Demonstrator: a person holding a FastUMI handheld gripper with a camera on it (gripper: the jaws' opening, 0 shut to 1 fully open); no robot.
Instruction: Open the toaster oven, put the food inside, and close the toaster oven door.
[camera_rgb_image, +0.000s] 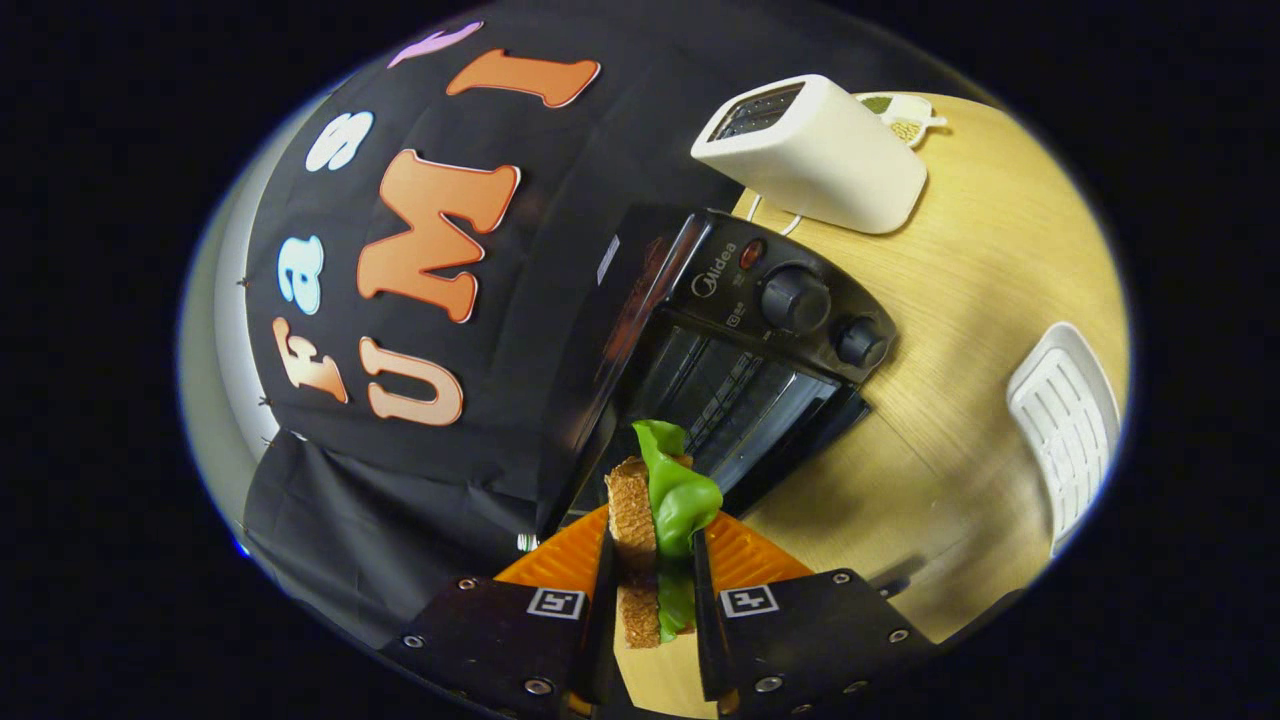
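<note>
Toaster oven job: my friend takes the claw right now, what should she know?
Claw: shut on the sandwich, bread and green leaf pinched between both fingers, held up off the table.
Toaster oven: just beyond the sandwich on the wooden table; its door looks open, though the tilted view makes that hard to confirm.
Done: food picked up, door apparently opened.
Left: slide the sandwich inside, let go, close the door.
Nearby: white toaster behind the oven, white rack off to the side.
</note>
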